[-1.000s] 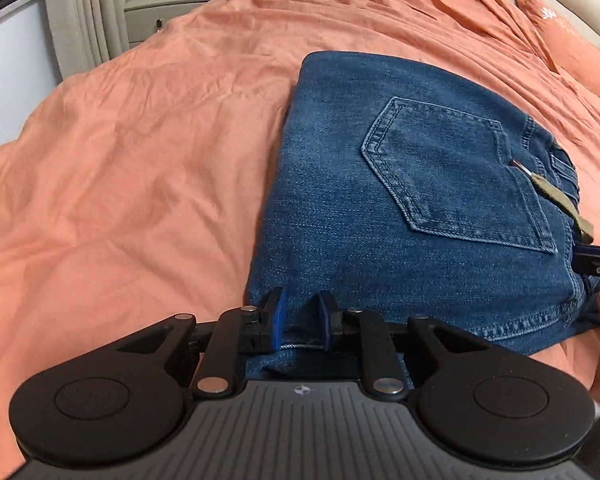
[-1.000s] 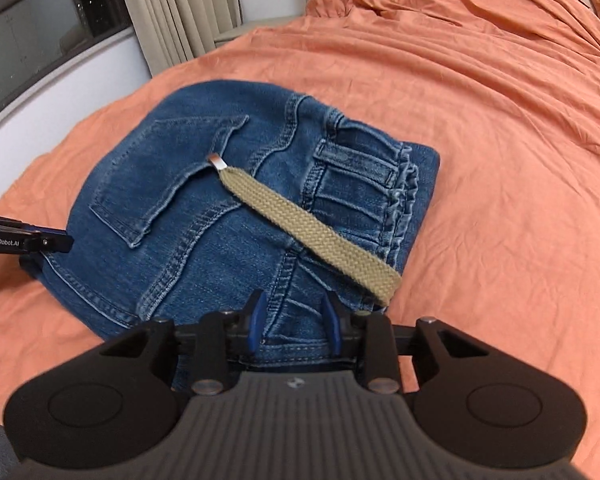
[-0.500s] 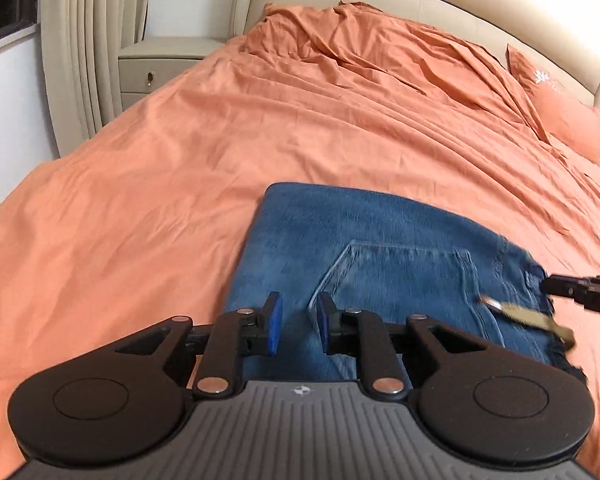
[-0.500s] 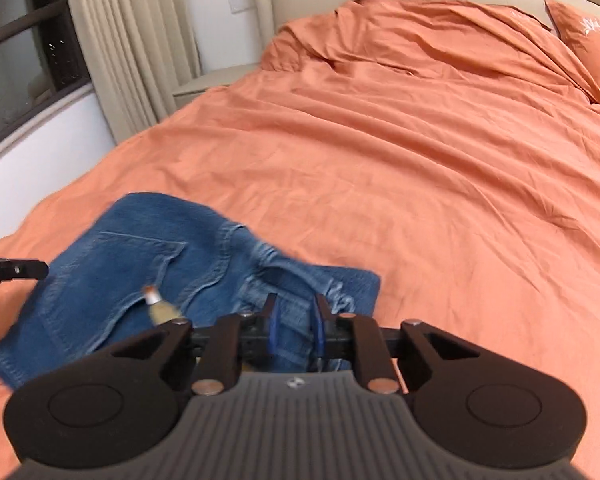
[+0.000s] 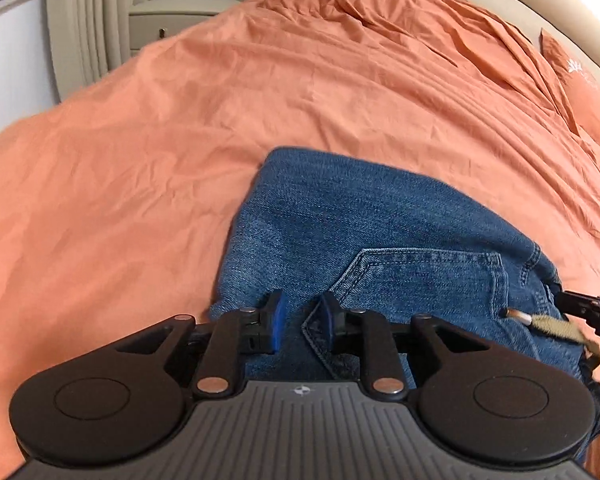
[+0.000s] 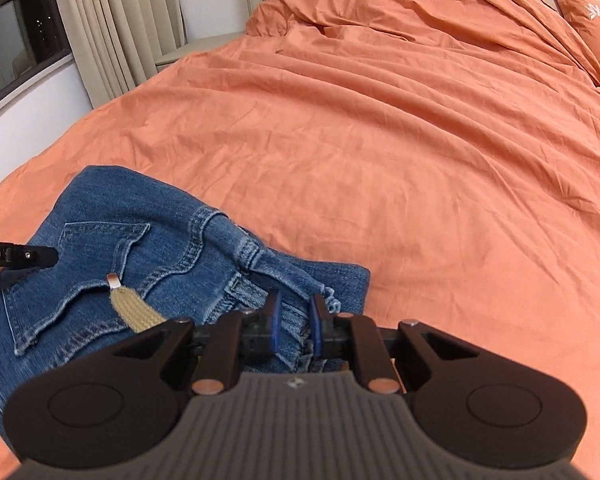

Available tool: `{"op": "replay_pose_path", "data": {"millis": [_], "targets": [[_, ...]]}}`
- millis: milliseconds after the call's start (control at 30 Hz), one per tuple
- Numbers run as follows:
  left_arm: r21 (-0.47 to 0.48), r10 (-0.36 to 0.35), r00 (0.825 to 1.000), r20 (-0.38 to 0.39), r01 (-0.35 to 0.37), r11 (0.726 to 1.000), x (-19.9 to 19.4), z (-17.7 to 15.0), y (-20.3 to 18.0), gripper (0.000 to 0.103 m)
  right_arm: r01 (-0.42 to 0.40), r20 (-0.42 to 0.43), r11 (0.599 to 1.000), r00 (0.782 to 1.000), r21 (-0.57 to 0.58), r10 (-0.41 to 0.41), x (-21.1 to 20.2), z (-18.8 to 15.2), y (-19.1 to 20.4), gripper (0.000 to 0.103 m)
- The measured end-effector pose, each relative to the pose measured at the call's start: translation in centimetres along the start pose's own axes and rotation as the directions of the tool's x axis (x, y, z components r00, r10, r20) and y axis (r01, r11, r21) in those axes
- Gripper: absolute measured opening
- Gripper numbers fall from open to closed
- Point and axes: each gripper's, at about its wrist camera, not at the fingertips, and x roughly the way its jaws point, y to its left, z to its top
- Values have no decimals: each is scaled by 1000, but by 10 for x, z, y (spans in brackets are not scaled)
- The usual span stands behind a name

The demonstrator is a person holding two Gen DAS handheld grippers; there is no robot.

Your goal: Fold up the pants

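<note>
The folded blue jeans (image 5: 360, 232) lie on the orange bedspread (image 5: 140, 160) with a back pocket facing up. My left gripper (image 5: 300, 320) is shut on the thick near edge of the jeans by the pocket corner. My right gripper (image 6: 294, 320) is shut on the gathered waistband of the jeans (image 6: 140, 248). A tan woven belt (image 6: 134, 306) with a metal tip lies across the pocket; it also shows in the left wrist view (image 5: 556, 326). Each gripper's tip shows at the edge of the other's view.
The orange bedspread (image 6: 380, 140) stretches far ahead, rumpled near the headboard. An orange pillow (image 6: 592, 20) lies at the far right. A beige nightstand (image 5: 172, 16) and curtains (image 6: 112, 32) stand at the left, beside a window (image 6: 12, 28).
Both grippers have drawn back with the near edge of the jeans in their grip. The jeans now sit lower and nearer in both views, and more of the bed shows ahead.
</note>
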Motion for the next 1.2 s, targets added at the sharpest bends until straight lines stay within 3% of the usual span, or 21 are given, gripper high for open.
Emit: {"op": "replay_pose_path", "data": {"millis": [167, 300, 467, 667, 800, 833, 900, 1033, 1067, 1100, 1200], "targets": [[90, -59, 994, 91, 51, 995, -44, -15, -31, 26, -94, 91, 992, 991, -85, 102, -47, -6, 15, 17], [202, -129, 987, 91, 109, 973, -59, -43, -72, 26, -154, 71, 967, 983, -201, 171, -64, -29, 45, 28], [274, -54, 998, 36, 42, 961, -43, -72, -101, 26, -134, 14, 963, 990, -235, 142, -50, -51, 63, 32], [263, 9, 1000, -2, -8, 965, -26, -75, -106, 25, -132, -50, 969, 991, -210, 124, -28, -58, 64, 32], [256, 19, 1000, -4, -17, 967, -39, -66, -109, 25, -123, -64, 970, 992, -211, 112, -36, -47, 67, 33], [248, 14, 1000, 3, -14, 969, -48, -64, -108, 27, -120, -58, 971, 992, -209, 110, -43, -42, 67, 33], [235, -4, 999, 36, -5, 972, -69, -62, -106, 33, -99, -24, 973, 995, -210, 96, -66, -36, 66, 47], [253, 9, 989, 144, -45, 966, -127, -66, -112, 49, -94, 11, 979, 995, -180, 98, -122, -26, 64, 53], [254, 18, 985, 174, -63, 965, -143, -67, -115, 52, -88, 29, 981, 995, -173, 95, -139, -26, 65, 60], [251, 29, 979, 202, -80, 965, -157, -68, -118, 59, -79, 54, 982, 995, -169, 89, -156, -26, 66, 68], [220, 31, 959, 282, -96, 971, -202, -78, -123, 81, -78, 125, 984, 987, -162, 99, -209, -35, 72, 78]]}}
